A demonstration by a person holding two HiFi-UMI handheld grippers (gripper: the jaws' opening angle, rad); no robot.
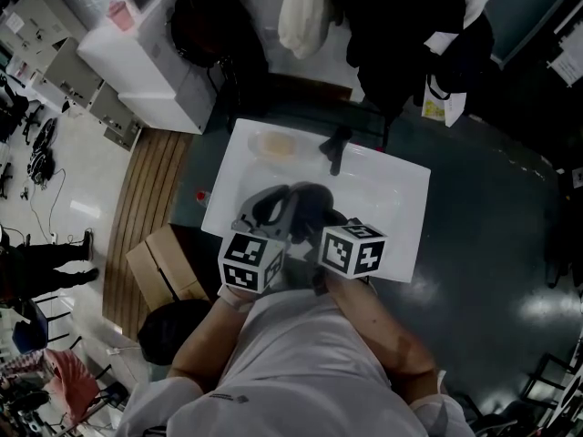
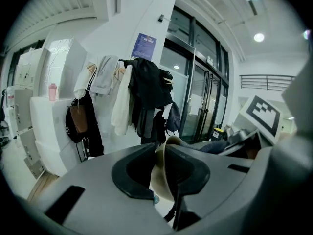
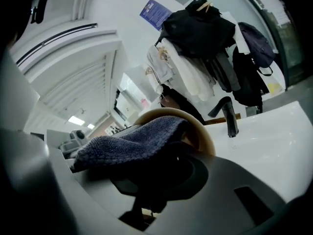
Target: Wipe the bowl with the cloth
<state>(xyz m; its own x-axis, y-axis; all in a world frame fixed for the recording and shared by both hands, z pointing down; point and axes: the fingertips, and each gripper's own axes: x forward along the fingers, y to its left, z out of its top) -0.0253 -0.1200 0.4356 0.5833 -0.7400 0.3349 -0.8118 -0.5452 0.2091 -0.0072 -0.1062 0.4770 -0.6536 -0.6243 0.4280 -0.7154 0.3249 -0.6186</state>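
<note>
A: What's with the left gripper [image 2: 160, 147]?

B: Its jaws are clamped on the rim of the cream bowl [image 2: 159, 176]. One jaw is inside the rim and one outside, and the bowl is held up on edge.

A: And to its right?

B: The right gripper [image 3: 171, 151] is just beside it, pinching a dark blue cloth [image 3: 132, 141]. The cloth drapes over the top jaw. Its far end lies against the bowl, which stands right in front of those jaws.

A: Anything further over?

B: A dark faucet [image 3: 229, 116] stands ahead of the right gripper and to its right. It is on the white worktop [image 1: 401, 208] that lies under both grippers.
</note>
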